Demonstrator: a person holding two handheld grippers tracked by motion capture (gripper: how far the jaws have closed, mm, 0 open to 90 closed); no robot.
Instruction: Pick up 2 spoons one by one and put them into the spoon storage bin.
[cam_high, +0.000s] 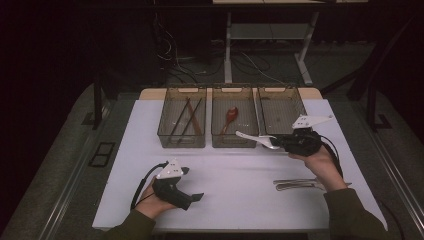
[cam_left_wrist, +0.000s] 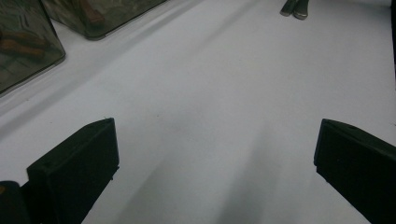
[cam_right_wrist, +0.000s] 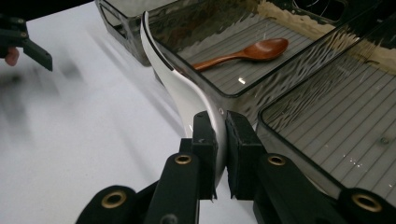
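I work at a white desk (cam_high: 235, 175) in a dim room, with grey floor around it and cables and the legs of another table beyond its far edge. I can read no label or writing anywhere.

Three clear bins stand in a row at the far side: the left bin (cam_high: 182, 125) holds dark sticks, the middle bin (cam_high: 231, 124) holds a brown wooden spoon (cam_right_wrist: 243, 53), and the right bin (cam_high: 280, 112) looks bare of utensils.

My right claw (cam_right_wrist: 221, 156) is clamped on a white spoon (cam_right_wrist: 184, 91), gripping its broad end between both jaws. The spoon's handle juts leftward from the claw, lifted above the desk, just in front of the gap between the middle and right bins.

My left claw (cam_high: 187, 185) hangs low over the near-left desk, its jaws spread wide and holding nothing. Metal tongs (cam_high: 300, 184) lie on the desk near my right forearm.
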